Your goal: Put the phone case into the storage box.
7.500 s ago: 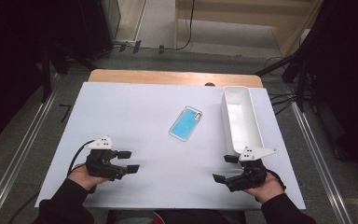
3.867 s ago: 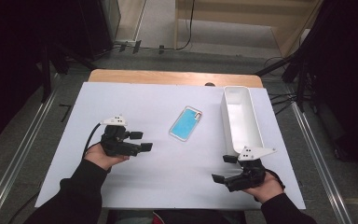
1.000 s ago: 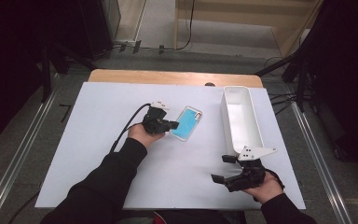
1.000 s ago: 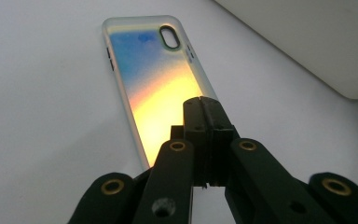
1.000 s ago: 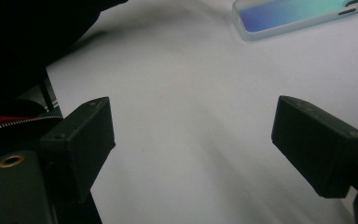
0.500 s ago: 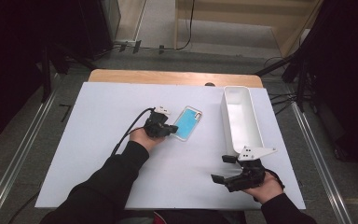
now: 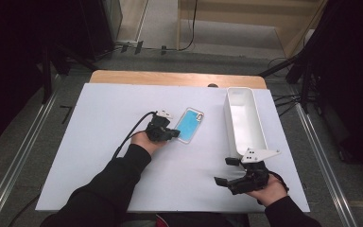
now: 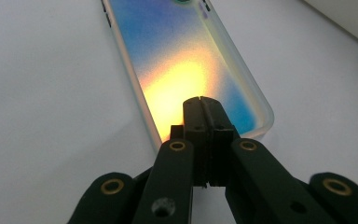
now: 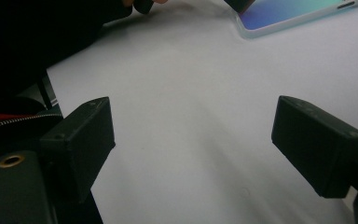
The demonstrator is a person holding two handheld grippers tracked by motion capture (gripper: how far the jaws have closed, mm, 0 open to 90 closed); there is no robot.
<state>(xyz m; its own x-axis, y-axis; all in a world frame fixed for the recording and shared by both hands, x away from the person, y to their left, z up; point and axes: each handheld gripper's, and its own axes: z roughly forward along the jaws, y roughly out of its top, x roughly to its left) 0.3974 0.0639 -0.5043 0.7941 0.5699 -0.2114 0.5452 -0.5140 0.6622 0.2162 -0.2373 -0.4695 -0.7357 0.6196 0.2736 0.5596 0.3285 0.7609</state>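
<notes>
A phone (image 7: 192, 125) with a blue back and a pale translucent rim lies flat near the middle of the white table (image 7: 99, 123). My left gripper (image 7: 174, 134) is at its near left end, jaws shut with nothing between them. In the left gripper view the closed tips (image 8: 200, 101) point over the near end of the phone (image 8: 177, 56); whether they touch it I cannot tell. My right gripper (image 7: 224, 170) rests open near the table's front right edge. Its jaws (image 9: 193, 140) stand wide over bare table, and the phone (image 9: 293, 13) lies farther off.
A long white bin (image 7: 260, 130) stands at the right of the table, just beyond the right gripper. A wooden strip (image 7: 177, 79) runs along the far edge. The left gripper's cable (image 7: 130, 135) trails over the table.
The left hand has travelled from the table's near left up to the phone, and over the last second it has barely shifted. The right gripper has stayed in place.
</notes>
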